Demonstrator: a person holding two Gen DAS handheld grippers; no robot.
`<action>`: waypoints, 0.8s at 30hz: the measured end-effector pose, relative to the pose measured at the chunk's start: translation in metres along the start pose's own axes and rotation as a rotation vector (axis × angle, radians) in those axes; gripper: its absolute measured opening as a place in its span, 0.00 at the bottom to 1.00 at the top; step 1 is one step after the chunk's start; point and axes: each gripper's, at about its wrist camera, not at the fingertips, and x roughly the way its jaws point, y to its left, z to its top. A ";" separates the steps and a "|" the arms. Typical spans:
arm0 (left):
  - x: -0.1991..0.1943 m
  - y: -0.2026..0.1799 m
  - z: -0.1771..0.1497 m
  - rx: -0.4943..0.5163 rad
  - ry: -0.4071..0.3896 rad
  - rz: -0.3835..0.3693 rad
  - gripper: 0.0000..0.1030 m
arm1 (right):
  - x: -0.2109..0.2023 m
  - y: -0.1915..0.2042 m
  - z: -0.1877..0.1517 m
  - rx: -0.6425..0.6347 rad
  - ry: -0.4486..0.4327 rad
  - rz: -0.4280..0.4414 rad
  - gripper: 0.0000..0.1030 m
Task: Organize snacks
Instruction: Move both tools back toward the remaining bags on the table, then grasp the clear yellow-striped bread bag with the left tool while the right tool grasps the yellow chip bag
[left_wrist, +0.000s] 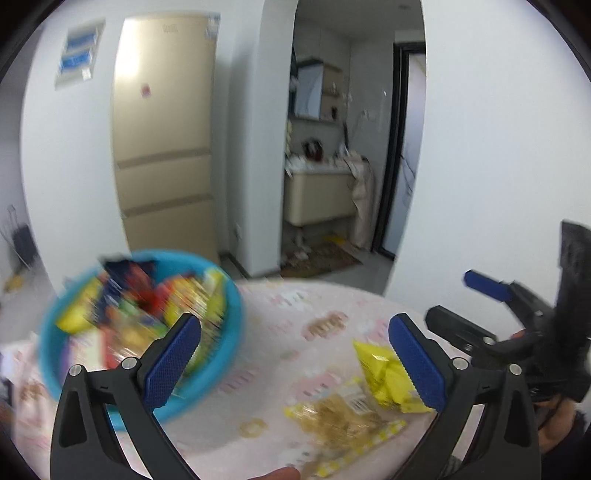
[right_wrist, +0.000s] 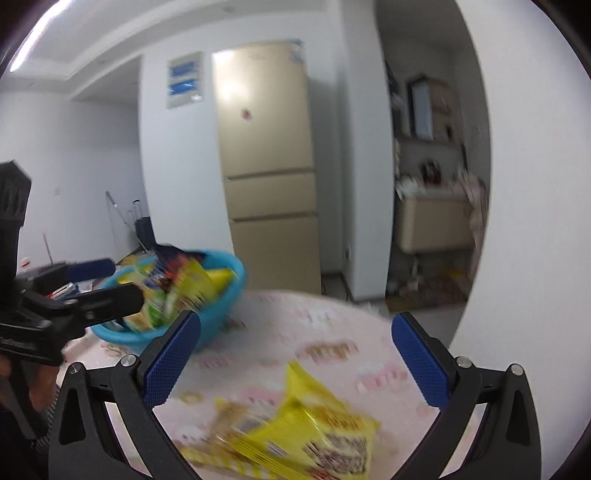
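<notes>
Left gripper (left_wrist: 295, 360) held above the counter (left_wrist: 280, 332), jaws spread wide with nothing between them. Right gripper (right_wrist: 295, 360) likewise raised over the counter (right_wrist: 332, 325), jaws spread and empty; also seen at the right edge of the left wrist view (left_wrist: 465, 299), blue pads apart there too.

Blue bowl (left_wrist: 48, 354) on the left part of the counter, heaped with snack packets (left_wrist: 122, 310) in yellow, red, green and dark blue, all heavily blurred. Same bowl (right_wrist: 236, 277) in the right wrist view, behind the left gripper (right_wrist: 107, 280), packets (right_wrist: 184, 288) piled above the rim.

Two packets lying loose on the pink patterned cloth, well apart from the bowl: a yellow bag (left_wrist: 384, 380) near the right finger of the left gripper, and just beside it, toward the camera, a flatter clear packet with yellow edging (left_wrist: 343, 417) showing brownish contents. In the right wrist view, yellow bag (right_wrist: 314, 424) below and between the fingers, overlapping the clear packet (right_wrist: 221, 421); touching or merely overlapping, cannot tell through the blur.

Beyond the counter, a beige fridge (left_wrist: 166, 140) against a white wall and an arched doorway (left_wrist: 351, 129) onto a cabinet and cluttered shelves.
</notes>
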 end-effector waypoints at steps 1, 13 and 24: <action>0.010 -0.001 -0.004 0.000 0.030 -0.012 1.00 | 0.007 -0.008 -0.007 0.026 0.032 -0.003 1.00; 0.100 -0.037 -0.071 0.102 0.348 -0.045 1.00 | 0.059 -0.068 -0.089 0.250 0.274 0.061 1.00; 0.134 -0.009 -0.092 -0.142 0.549 -0.165 1.00 | 0.067 -0.067 -0.099 0.280 0.274 0.144 0.85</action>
